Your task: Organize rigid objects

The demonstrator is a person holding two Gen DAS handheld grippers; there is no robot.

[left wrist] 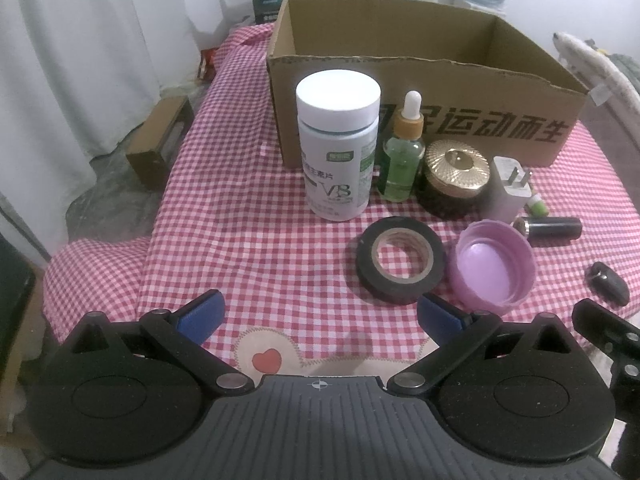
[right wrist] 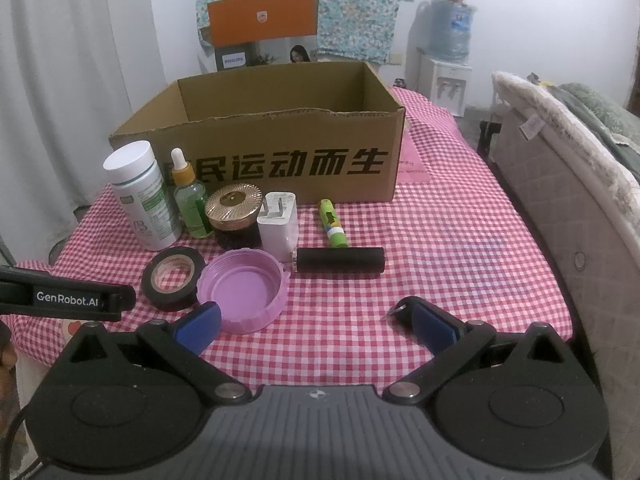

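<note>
An open cardboard box [left wrist: 420,80] [right wrist: 280,160] stands at the back of the checked table. In front of it stand a white pill bottle [left wrist: 338,148] [right wrist: 142,196], a green dropper bottle [left wrist: 404,152] [right wrist: 192,200], a gold-lidded jar [left wrist: 454,180] [right wrist: 236,216] and a white plug adapter [left wrist: 508,188] [right wrist: 280,226]. Nearer lie a black tape roll [left wrist: 400,264] [right wrist: 172,276], a purple lid [left wrist: 492,266] [right wrist: 246,290], a black cylinder [left wrist: 554,228] [right wrist: 340,262], a green tube [right wrist: 332,224] and a small dark key fob [left wrist: 606,282] [right wrist: 404,308]. My left gripper [left wrist: 320,316] and right gripper [right wrist: 316,320] are open and empty, near the table's front edge.
A red-and-white checked cloth [left wrist: 248,220] covers the table. A small brown box [left wrist: 160,144] sits on the floor at left. A padded bed edge [right wrist: 560,184] runs along the right. A water dispenser [right wrist: 448,60] and an orange box [right wrist: 262,20] stand behind.
</note>
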